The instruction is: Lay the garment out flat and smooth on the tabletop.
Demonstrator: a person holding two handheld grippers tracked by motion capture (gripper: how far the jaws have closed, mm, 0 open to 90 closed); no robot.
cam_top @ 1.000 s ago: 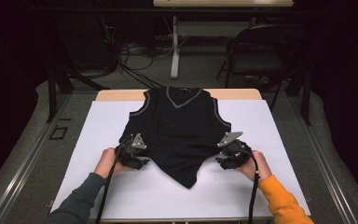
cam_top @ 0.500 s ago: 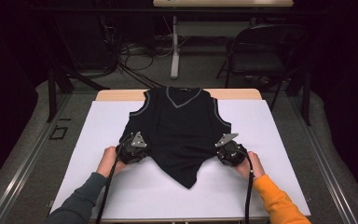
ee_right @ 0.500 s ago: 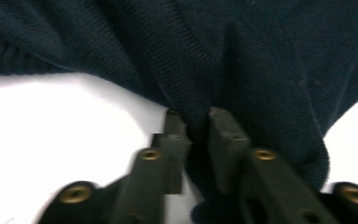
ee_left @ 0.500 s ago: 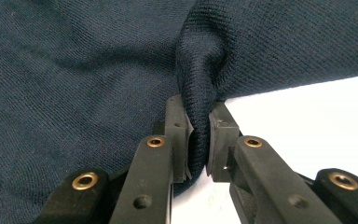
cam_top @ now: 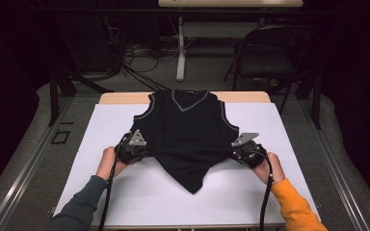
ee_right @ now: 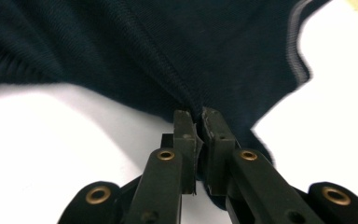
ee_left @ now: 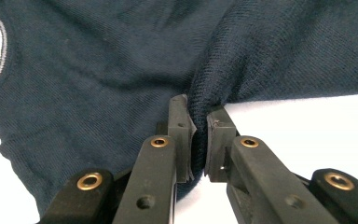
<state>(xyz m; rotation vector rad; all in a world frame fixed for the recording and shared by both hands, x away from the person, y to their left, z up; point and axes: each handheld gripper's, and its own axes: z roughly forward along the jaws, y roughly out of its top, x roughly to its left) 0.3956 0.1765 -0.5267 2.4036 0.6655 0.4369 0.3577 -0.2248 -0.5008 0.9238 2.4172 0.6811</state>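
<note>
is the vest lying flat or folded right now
Partly folded: the vest has its lower corners pinched by the left gripper and right gripper, leaving a pointed bottom.

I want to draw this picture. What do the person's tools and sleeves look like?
Both tools, left tool and right tool, are black with a grey three-cornered plate on top, brass-ringed holes on the jaws and a black cable trailing back. The left sleeve is dark green-grey; the right sleeve is orange.
</note>
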